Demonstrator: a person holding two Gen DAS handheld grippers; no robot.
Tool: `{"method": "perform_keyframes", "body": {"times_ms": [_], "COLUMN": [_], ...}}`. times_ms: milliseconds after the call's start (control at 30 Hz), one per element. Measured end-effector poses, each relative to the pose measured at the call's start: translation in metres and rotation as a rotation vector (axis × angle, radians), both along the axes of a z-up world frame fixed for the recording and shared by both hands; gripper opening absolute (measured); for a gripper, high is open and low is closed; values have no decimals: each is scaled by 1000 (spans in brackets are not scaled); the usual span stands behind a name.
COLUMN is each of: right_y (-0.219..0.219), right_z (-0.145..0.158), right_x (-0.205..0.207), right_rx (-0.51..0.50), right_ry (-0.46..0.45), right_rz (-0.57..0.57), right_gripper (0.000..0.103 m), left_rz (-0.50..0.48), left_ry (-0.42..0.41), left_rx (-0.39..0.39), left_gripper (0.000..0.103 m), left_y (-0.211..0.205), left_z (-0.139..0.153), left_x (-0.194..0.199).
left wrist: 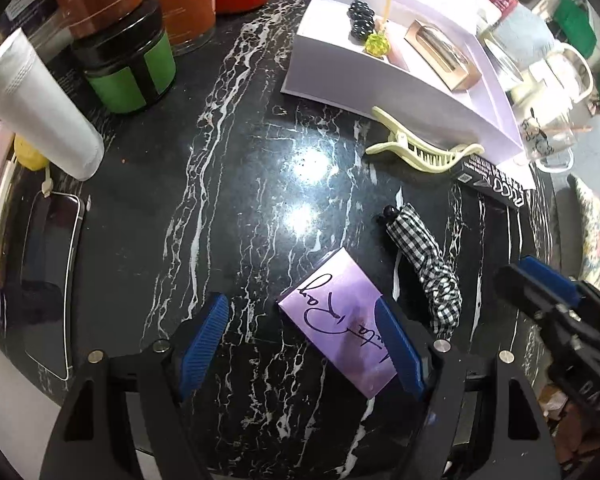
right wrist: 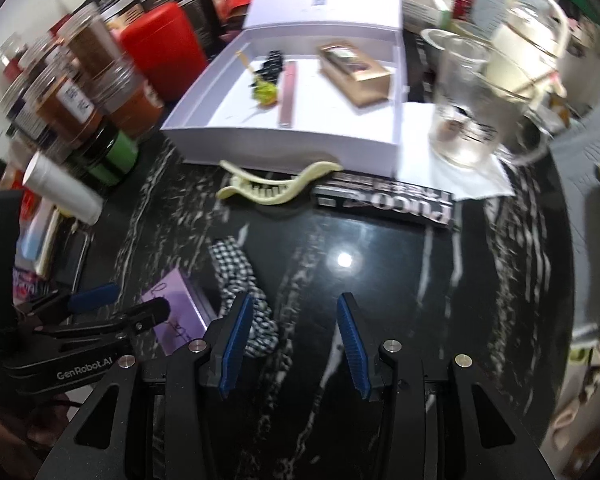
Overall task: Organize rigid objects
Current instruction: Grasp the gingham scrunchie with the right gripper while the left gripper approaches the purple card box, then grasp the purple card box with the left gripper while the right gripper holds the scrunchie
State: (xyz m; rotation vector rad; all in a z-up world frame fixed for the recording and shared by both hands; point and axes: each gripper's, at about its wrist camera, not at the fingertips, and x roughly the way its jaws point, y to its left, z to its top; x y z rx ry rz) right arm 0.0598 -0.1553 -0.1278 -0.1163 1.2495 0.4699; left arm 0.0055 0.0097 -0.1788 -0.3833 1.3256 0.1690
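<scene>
Hovering with my left tongs [left wrist: 304, 344] spread wide — the purple card [left wrist: 336, 320] lies flat under the right pad, ungrasped. My right tongs [right wrist: 294, 344] gape too, empty. At one o'clock sits the tray [left wrist: 384, 80]. Closing now, I'd likely skid that thin card across the marble [left wrist: 220, 200] — nothing to bite.

This looks like a home, on a crowded black marble counter [left wrist: 236, 184] used for everyday bits. Spice jars [right wrist: 80, 92] with handwritten labels and a red canister [right wrist: 164, 52] crowd one corner, beside a green-labelled jar [left wrist: 130, 76]. A glass mug [right wrist: 468, 108] and a kettle [right wrist: 528, 40] stand opposite. Personal things lie about: a phone [left wrist: 46, 280], a hair claw [left wrist: 416, 148], a gingham scrunchie [left wrist: 428, 264], and a white box [left wrist: 400, 92] of hair accessories.
</scene>
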Motion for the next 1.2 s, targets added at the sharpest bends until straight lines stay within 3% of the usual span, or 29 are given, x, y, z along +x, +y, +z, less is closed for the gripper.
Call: {"method": "perform_keyframes", "body": {"times_ms": [167,433,500,633,833,967,1200], "right_y": [16,34,33,32,15,-5,-21], "right_z": [-10,-32,-38,-45,-39,-39,-38], "right_x": [5,11,13,13,10,14,18], "right_rx": [29,27,38,42,-31,-39,-50], "right_ry": [17,58,87,122,68,76,67], "right_rz": [93,186,200,233,223,170,107], "right_gripper": [52,52,45,21,19,19,19], "left_rz": [28,42,46,40,74,140,185], "left_ry": [-3,9,16,20,54,64,151], "left_rx": [-16,-20,-40,-67,-120,-128,17], "left_gripper": [76,76,76,76,76,97,99], "left_y": [9,12,10,1,-13,-15,-24], "left_z": [2,2,-1,-5,-16,-20,-29], "left_x": [-2,-7,-6,-5,-1,0,11]}}
